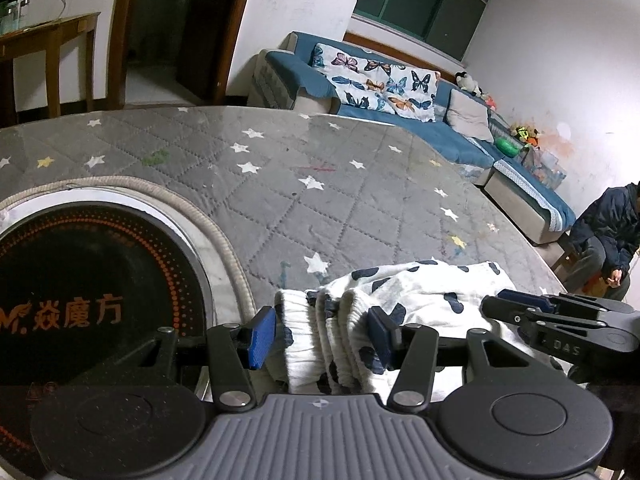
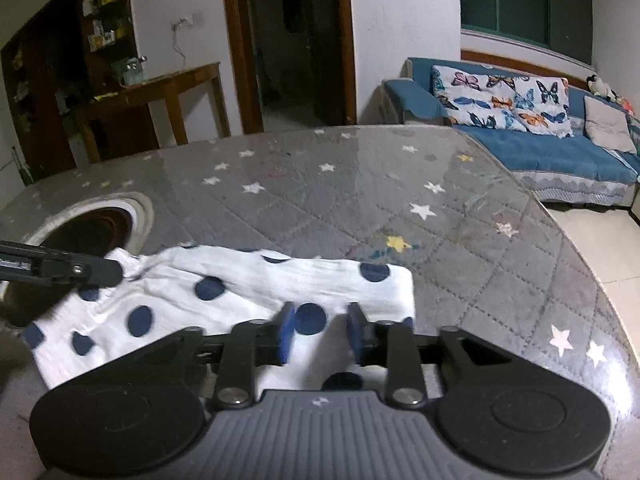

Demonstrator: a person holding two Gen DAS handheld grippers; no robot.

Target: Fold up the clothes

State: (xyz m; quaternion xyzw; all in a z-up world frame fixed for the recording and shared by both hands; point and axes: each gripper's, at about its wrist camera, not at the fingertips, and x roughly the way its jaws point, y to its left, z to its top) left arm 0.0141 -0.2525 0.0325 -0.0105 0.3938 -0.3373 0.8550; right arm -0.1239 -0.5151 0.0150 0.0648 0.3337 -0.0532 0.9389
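A white garment with navy dots (image 1: pixel 420 292) lies on the grey star-patterned table (image 1: pixel 320 184). Its gathered elastic edge is bunched in several folds between the blue pads of my left gripper (image 1: pixel 322 336), which is shut on that bunch. In the right wrist view the same garment (image 2: pixel 240 288) is spread flat, its right edge folded straight. My right gripper (image 2: pixel 320 332) stands open over the near right part, a navy dot showing in the gap between its pads, which do not press the cloth. The left gripper (image 2: pixel 108 272) reaches in from the left, and the right gripper (image 1: pixel 500 302) shows at the cloth's right.
A round black induction cooker (image 1: pixel 80 300) is set into the table at the left. The table's curved edge (image 2: pixel 580 264) drops to a tiled floor on the right. Beyond stand a blue sofa (image 1: pixel 400 120), a wooden side table (image 2: pixel 160 84) and a seated person (image 1: pixel 612 248).
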